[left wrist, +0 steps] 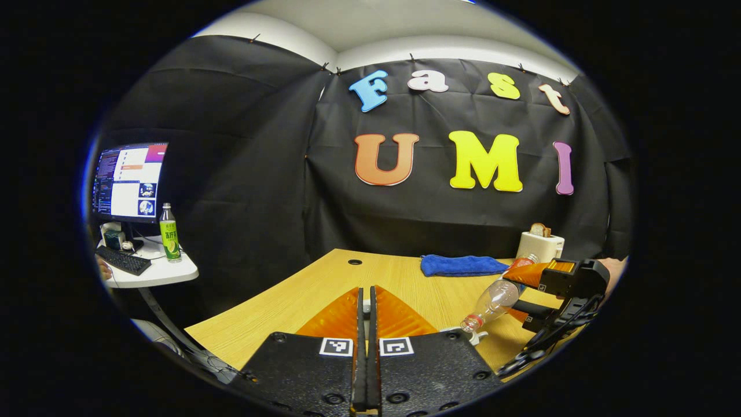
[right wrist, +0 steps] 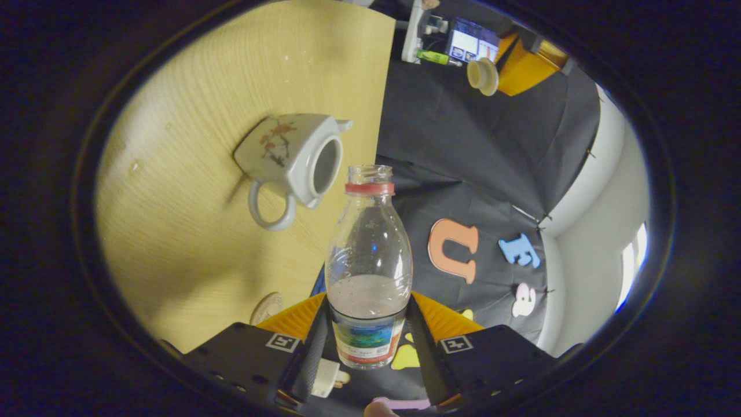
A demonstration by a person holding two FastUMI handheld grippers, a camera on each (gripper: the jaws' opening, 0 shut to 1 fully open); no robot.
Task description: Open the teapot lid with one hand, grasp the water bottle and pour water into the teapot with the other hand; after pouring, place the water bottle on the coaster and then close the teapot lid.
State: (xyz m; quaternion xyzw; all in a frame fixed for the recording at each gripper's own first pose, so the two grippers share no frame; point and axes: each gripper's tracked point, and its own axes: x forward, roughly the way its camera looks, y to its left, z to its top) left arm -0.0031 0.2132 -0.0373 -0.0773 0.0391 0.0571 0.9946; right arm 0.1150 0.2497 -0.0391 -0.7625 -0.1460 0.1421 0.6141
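In the right gripper view my right gripper (right wrist: pixel 369 330) is shut on a clear water bottle (right wrist: pixel 369 260) with a red neck ring, uncapped, with a little water near its label. The white teapot (right wrist: pixel 295 159) with a flower print stands open on the wooden table (right wrist: pixel 191 174), beside the bottle's mouth. A round coaster (right wrist: pixel 266 307) peeks out by my finger. Farther off, my left gripper (right wrist: pixel 499 70) holds the cream teapot lid (right wrist: pixel 482 76). In the left gripper view my left gripper (left wrist: pixel 365 289) is shut, and the right gripper (left wrist: pixel 556 284) tilts the bottle (left wrist: pixel 495 301) mouth-down over the teapot's edge (left wrist: pixel 473 335).
A blue cloth (left wrist: pixel 463 265) and a white toaster (left wrist: pixel 539 243) with bread sit at the table's far side. A side table (left wrist: pixel 150 272) on the left carries a monitor (left wrist: pixel 130 182), a keyboard (left wrist: pixel 123 260) and a green bottle (left wrist: pixel 169 234). The table has a cable hole (left wrist: pixel 355 262).
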